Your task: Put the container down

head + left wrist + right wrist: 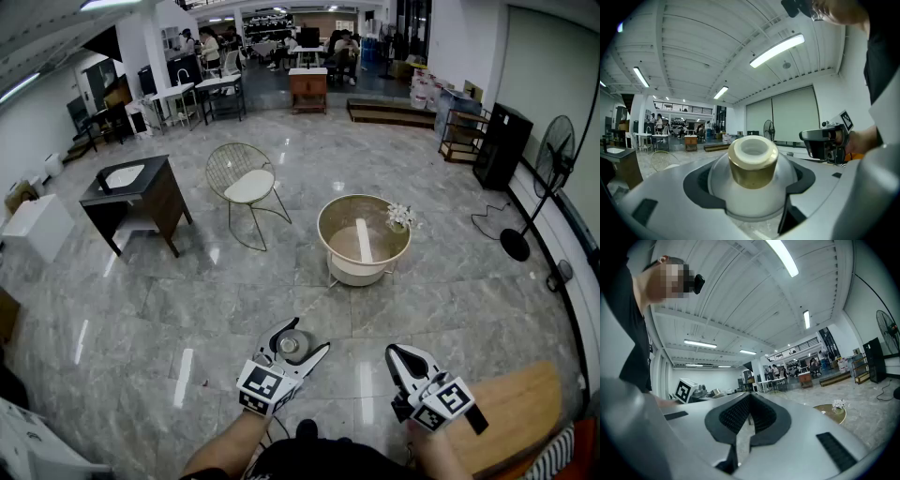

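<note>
While the left gripper (302, 337) has its jaws spread wide, their dark pads (696, 187) press on both sides of the container (753, 161), a round white jar with a gold neck. Its open mouth shows white, but what is inside cannot be told. It hangs above the floor (187, 309), on the near side of the round table (320, 232). The right gripper (396, 353), with its jaws pressed together and nothing between them, is also on the near side of that table. A small vase of white flowers (401, 216) stands at the table's right edge.
</note>
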`<state>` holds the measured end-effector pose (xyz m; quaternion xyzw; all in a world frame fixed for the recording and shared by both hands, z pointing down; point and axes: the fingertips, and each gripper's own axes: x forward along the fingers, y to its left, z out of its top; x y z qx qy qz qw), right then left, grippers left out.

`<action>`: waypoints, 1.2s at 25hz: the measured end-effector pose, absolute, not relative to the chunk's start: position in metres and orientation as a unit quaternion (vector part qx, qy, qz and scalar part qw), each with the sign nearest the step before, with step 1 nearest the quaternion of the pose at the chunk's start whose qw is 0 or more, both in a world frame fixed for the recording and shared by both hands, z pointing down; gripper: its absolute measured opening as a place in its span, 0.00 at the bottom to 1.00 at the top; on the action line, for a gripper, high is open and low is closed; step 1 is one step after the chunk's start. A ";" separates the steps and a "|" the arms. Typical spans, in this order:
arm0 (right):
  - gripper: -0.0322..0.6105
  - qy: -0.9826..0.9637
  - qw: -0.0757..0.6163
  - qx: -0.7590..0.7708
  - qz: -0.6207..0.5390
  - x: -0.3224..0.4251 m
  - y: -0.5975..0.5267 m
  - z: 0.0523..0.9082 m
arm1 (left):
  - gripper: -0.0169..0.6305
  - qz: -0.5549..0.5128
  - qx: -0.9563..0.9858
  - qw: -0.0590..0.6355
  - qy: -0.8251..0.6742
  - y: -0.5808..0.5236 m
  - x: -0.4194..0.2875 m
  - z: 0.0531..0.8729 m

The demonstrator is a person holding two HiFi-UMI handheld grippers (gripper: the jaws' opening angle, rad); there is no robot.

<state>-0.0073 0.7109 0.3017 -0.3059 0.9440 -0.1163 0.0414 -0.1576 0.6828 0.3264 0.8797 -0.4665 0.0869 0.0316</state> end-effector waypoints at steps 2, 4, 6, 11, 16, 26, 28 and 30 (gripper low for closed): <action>0.07 0.944 0.043 -0.307 -0.111 0.006 0.712 0.298 | 0.55 0.085 0.880 0.032 -0.465 0.683 -0.144 0.323; 0.07 0.943 0.046 -0.311 -0.106 0.020 0.712 0.293 | 0.55 0.083 0.882 0.030 -0.463 0.683 -0.132 0.319; 0.07 0.942 0.051 -0.315 -0.102 0.031 0.713 0.289 | 0.55 0.082 0.883 0.028 -0.462 0.685 -0.122 0.314; 0.07 0.943 0.056 -0.313 -0.093 0.054 0.715 0.285 | 0.55 0.083 0.880 0.024 -0.467 0.686 -0.102 0.310; 0.07 0.945 0.063 -0.308 -0.096 0.067 0.721 0.284 | 0.55 0.085 0.876 0.025 -0.473 0.693 -0.090 0.311; 0.07 0.944 0.074 -0.300 -0.119 0.092 0.713 0.290 | 0.55 0.088 0.870 0.049 -0.483 0.687 -0.070 0.325; 0.07 0.941 0.071 -0.305 -0.126 0.095 0.705 0.295 | 0.55 0.087 0.871 0.051 -0.481 0.679 -0.069 0.327; 0.07 0.940 0.066 -0.308 -0.134 0.095 0.694 0.297 | 0.55 0.082 0.873 0.047 -0.479 0.669 -0.068 0.324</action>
